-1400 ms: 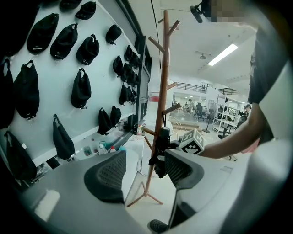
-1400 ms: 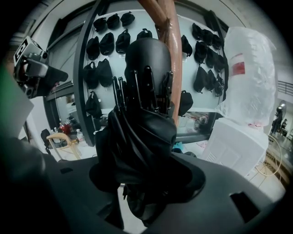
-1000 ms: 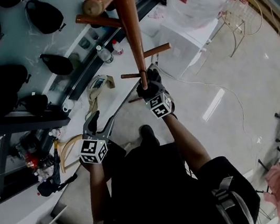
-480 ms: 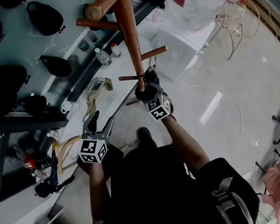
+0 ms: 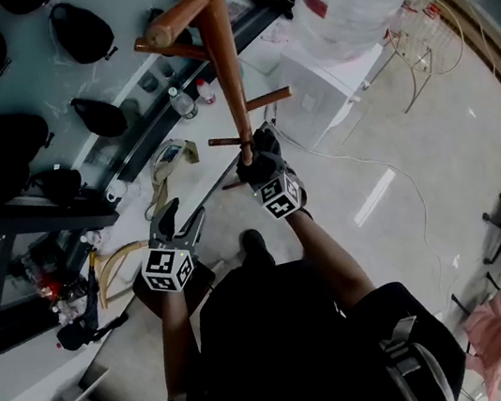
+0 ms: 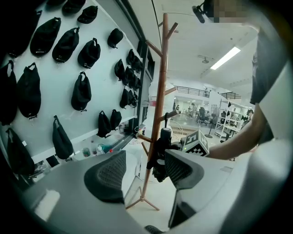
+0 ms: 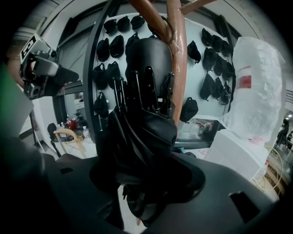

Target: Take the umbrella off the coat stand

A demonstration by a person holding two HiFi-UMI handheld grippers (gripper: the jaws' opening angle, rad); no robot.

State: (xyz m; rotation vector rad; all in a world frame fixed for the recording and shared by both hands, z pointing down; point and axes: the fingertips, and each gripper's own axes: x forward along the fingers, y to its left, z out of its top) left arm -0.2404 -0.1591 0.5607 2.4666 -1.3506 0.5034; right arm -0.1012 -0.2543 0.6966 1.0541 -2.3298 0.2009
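Stand (image 5: 228, 75) slightly leftward; umbrella (image 7: 146, 91) in R tongs (image 7: 146, 179)

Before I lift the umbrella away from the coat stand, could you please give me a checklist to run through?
1. Jaws of the right gripper closed on the umbrella: ok.
2. The left gripper empty, jaws apart, away from the coat stand: ok.
3. Umbrella off its peg: not ok, it hangs there.
4. The strap loose enough to slip off the peg: cannot tell.
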